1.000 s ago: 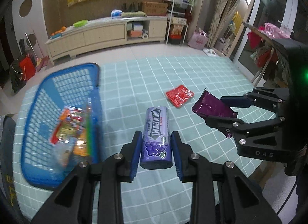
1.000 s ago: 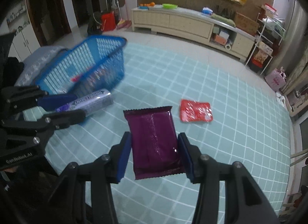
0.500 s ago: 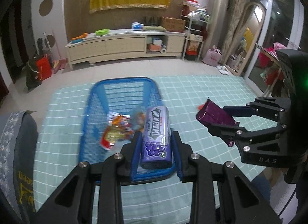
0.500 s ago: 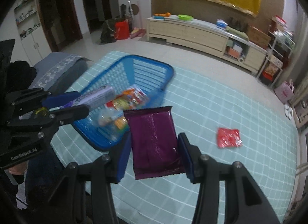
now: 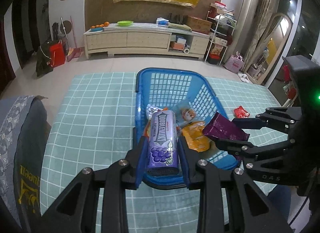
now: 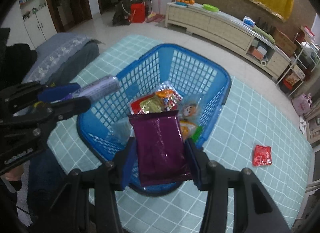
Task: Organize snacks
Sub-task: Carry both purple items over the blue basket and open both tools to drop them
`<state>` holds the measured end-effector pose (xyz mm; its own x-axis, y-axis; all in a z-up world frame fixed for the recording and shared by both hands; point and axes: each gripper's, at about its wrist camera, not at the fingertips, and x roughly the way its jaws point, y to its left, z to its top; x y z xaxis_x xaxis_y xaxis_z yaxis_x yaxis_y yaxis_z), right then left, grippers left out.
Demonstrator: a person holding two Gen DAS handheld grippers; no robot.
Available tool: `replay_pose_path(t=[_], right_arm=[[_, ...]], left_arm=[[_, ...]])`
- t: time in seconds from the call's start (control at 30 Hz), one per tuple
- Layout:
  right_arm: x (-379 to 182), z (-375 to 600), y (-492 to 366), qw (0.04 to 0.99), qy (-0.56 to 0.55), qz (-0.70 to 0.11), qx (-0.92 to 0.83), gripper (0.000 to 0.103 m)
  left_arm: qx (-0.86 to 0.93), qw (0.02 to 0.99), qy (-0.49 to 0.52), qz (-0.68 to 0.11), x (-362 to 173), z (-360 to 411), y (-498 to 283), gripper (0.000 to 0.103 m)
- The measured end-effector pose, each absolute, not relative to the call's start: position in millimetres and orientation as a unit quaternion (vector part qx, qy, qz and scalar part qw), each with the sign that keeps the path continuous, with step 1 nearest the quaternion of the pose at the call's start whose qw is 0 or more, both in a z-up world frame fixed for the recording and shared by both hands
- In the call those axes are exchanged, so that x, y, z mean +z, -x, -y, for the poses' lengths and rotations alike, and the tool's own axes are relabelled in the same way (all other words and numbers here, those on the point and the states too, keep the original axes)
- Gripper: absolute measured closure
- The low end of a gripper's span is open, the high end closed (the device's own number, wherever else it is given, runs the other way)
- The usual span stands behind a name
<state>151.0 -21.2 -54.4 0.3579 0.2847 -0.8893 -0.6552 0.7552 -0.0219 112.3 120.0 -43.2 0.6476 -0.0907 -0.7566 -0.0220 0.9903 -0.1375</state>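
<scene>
Checked tablecloth [image 5: 90, 117], blue basket [image 5: 170, 76]: left fingers [image 5: 141, 153] pinching gum bottle [image 5: 162, 143]; right fingers [image 6: 129, 159] pinching purple packet [image 6: 160, 145].

Basket [image 5: 140, 100] on tablecloth [image 5: 90, 117], w/ several snack packs [image 6: 158, 102] inside; mint tube [image 5: 162, 143] & foil packet [image 6: 160, 147] held over basket's near end, tube left of packet; 1 small packet [image 6: 262, 155] on cloth right of basket, well apart.

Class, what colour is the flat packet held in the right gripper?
Dark purple: the packet shows best in the right wrist view, clamped in the right gripper.
</scene>
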Motion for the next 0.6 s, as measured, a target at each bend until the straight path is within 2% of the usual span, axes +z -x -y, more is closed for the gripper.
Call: replay_pose_path(t=[0.3, 0.4, 0.47, 0.6], right_arm=[[-68, 7, -158, 0.788, 0.195, -0.514, 0.276, 0.048], [-69, 13, -163, 0.780, 0.165, -0.532, 0.285, 0.034], [-66, 21, -163, 0.786, 0.151, -0.528, 0.286, 0.015], [-59, 37, -162, 0.796, 0.136, -0.523, 0.273, 0.009]], left_arm=[[-0.013, 0.903, 0.077, -0.422, -48, -131, -108, 0.074], [-0.014, 0.903, 0.079, -0.422, -45, -126, -109, 0.074], [-0.016, 0.904, 0.074, -0.421, -44, -123, -107, 0.074], [-0.022, 0.904, 0.066, -0.422, -40, -114, -108, 0.074]])
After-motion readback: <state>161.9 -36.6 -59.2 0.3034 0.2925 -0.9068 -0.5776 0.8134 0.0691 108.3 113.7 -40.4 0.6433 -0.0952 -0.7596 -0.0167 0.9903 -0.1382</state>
